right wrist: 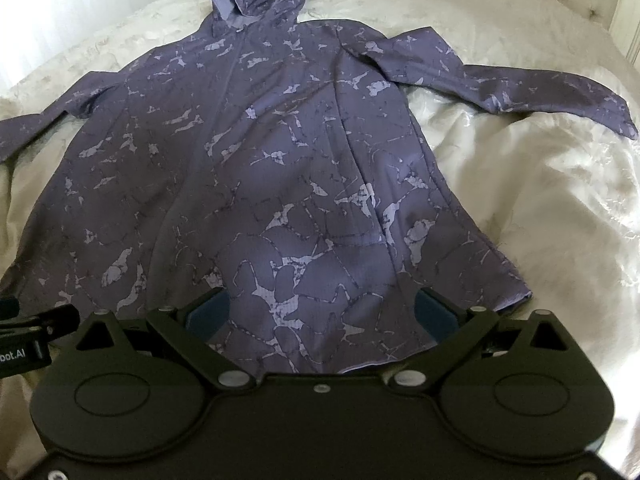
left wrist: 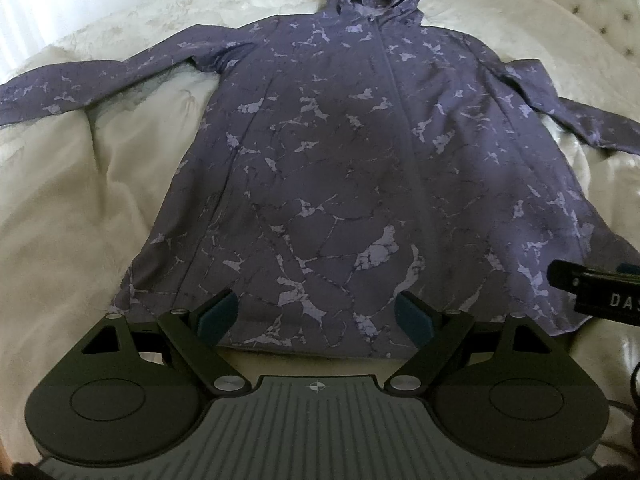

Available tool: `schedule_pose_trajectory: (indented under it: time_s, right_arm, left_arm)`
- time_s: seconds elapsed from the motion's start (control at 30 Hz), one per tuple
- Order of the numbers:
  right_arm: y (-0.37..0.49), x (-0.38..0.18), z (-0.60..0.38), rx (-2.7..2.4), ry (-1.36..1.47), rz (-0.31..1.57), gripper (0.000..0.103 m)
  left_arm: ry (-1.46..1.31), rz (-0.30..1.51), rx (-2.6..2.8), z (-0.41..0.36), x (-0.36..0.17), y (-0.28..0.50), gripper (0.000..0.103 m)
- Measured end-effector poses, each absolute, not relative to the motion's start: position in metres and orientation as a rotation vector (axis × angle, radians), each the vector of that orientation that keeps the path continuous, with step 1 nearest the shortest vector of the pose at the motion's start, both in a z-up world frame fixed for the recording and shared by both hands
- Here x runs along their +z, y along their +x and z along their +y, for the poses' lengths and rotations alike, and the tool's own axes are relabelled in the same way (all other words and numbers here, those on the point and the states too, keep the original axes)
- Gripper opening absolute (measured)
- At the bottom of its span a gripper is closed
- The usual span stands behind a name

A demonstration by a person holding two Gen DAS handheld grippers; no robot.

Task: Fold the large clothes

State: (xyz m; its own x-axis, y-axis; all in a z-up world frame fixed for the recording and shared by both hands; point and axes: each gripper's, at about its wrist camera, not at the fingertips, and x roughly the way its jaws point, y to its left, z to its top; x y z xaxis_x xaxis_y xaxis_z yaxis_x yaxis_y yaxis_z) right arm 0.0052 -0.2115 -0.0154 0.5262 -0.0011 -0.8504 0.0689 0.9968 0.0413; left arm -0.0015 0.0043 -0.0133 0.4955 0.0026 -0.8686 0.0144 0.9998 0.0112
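marbled purple hooded jacket [left wrist: 320, 152] lies flat on rumpled cream bedspread [left wrist: 80, 200]; both claws [left wrist: 316, 316] [right wrist: 322, 314] released.

Both pictures are a bit dim and soft, not sharp. Bright light comes in at the top left, where the bedding [left wrist: 60, 8] looks washed out and white. The bedding shines a little on the right side too [right wrist: 520, 92]. The jacket [left wrist: 340, 160] looks dark, with soft shadows near its bottom edge. Straight lines bend near the edges, and the corners go black. The marks on the jacket look a little fuzzy.
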Motion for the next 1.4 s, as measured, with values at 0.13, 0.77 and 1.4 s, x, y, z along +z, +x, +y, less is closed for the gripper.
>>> schedule_pose_trajectory:
  time_s: [0.13,0.77,1.4]
  right_arm:
    - [0.006,-0.016,-0.211,-0.044,0.071,1.019,0.099]
    - [0.021,-0.025,-0.211,0.028,0.114,1.018,0.099]
    - [0.135,-0.010,-0.159,0.310,0.162,0.954,0.103]
  left_arm:
    - [0.018,1.057,-0.009,0.004,-0.013,0.000,0.086]
    - [-0.037,1.041,-0.002,0.018,-0.018,0.019,0.086]
    - [-0.216,0.844,0.084,0.166,0.007,0.121,0.087]
